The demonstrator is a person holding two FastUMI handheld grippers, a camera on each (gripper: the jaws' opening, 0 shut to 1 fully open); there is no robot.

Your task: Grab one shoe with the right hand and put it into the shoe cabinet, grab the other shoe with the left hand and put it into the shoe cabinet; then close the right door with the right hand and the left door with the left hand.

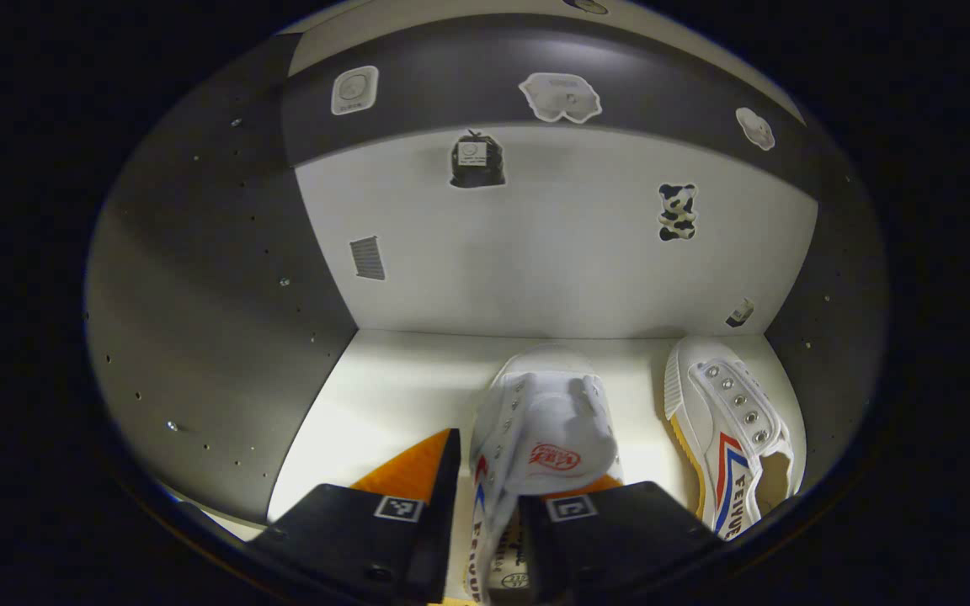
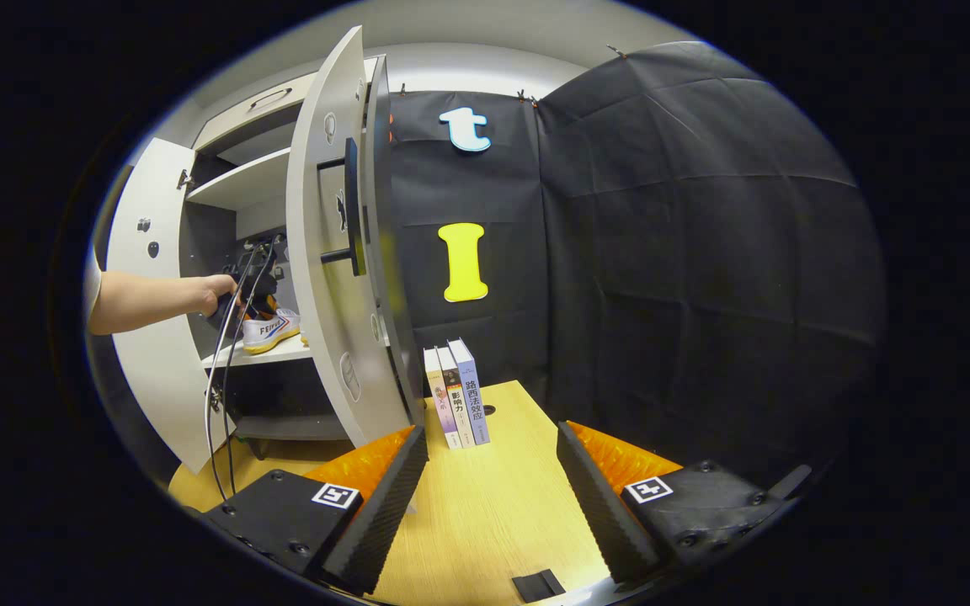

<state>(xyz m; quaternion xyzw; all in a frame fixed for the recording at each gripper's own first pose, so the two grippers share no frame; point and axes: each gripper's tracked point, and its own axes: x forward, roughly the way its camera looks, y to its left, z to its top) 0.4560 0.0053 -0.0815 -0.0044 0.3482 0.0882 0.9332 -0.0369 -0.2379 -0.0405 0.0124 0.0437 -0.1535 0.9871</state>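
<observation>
In the left gripper view I am inside the shoe cabinet. My left gripper (image 1: 489, 505) is shut on the side wall of a white shoe (image 1: 548, 421), which rests toe-first on the pale shelf (image 1: 384, 396). A second white shoe (image 1: 733, 438) with red and blue stripes lies on the same shelf to its right, by the side wall. In the right gripper view my right gripper (image 2: 493, 471) stands open over the wooden table (image 2: 493, 522), with nothing between its fingers. There, a hand (image 2: 215, 295) reaches into the cabinet, and a white shoe (image 2: 270, 330) shows on the shelf.
Both cabinet doors stand open: the right door (image 2: 329, 252) with a dark handle swings out toward my right gripper, the left door (image 2: 152, 337) is farther left. Three books (image 2: 455, 391) stand upright on the table beside the right door. Cables (image 2: 220, 396) hang from the cabinet.
</observation>
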